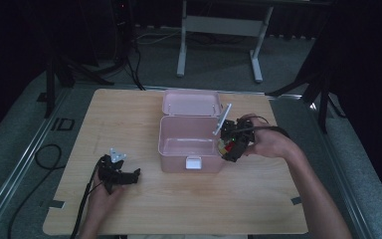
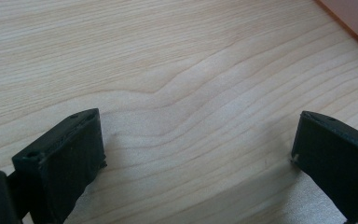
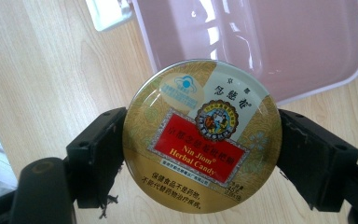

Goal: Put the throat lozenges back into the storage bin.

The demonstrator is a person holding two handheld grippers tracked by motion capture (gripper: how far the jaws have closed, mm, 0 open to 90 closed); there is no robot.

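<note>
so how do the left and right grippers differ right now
The right gripper is shut on the round candy tin, raised beside the open pink box; the left gripper is open with nothing between its jaws. The left gripper sits low over bare wooden table, away from the box. Both have black jaws and are hand-held.

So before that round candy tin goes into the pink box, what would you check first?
1. Grip on the candy tin: ok, right gripper clamps it on both sides.
2. Pink box lid open: ok, lid stands back.
3. Box interior free: ok, looks empty.
4. Tin over the opening: not ok, it sits at the box's right rim.
5. Left gripper out of the way: ok, open over bare table.
6. Box held steady: cannot tell.
</note>
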